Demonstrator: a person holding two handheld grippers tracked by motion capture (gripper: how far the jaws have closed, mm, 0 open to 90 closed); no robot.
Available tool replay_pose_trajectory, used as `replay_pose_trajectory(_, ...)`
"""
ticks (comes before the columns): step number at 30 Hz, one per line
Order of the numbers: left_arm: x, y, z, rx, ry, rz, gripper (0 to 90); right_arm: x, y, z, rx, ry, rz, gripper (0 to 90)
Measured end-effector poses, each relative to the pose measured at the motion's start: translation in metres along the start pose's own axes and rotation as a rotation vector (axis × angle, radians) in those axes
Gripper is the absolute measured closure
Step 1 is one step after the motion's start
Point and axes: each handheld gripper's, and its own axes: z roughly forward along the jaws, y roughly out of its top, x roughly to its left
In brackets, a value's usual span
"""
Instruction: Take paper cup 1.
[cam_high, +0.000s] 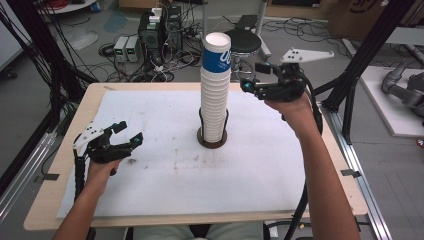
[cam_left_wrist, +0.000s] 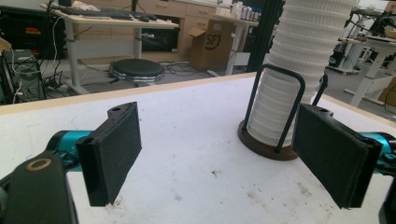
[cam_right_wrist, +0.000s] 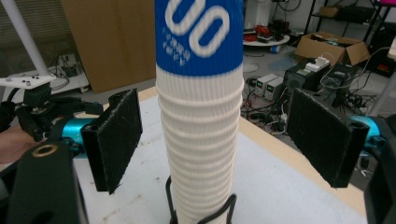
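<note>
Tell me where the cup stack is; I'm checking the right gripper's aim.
In the high view the cup stack stands in its holder mid-table, toward the far edge, with the right gripper raised just right of its top.

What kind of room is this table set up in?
Probably a robotics or electronics lab: power supplies and tangled cables on the floor, cardboard boxes, and workbenches behind the table.

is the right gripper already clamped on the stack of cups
No, the right gripper is open, its jaws standing apart on either side of the cup stack.
</note>
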Motion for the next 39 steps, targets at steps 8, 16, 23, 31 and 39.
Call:
replay_pose_trajectory(8,0.0,0.0,0.0,0.005,-0.005,0.0,15.8,0.001,0.036,0.022,0.004,0.038,-0.019,19.1)
replay_pose_trajectory(16,0.001,-0.001,0.0,-0.002,-0.014,-0.012,15.8,0.005,0.063,0.047,0.036,0.035,-0.029,19.1)
replay_pose_trajectory(23,0.002,-0.001,0.0,-0.005,-0.015,-0.027,15.9,0.005,0.069,0.065,0.053,0.035,-0.002,19.4)
replay_pose_trajectory(31,0.003,-0.002,0.0,0.001,-0.02,-0.023,15.8,0.006,0.071,0.067,0.057,0.021,-0.02,28.8)
replay_pose_trajectory(39,0.002,-0.002,0.001,0.005,-0.024,-0.023,16.4,0.006,0.077,0.061,0.006,0.027,-0.002,29.4)
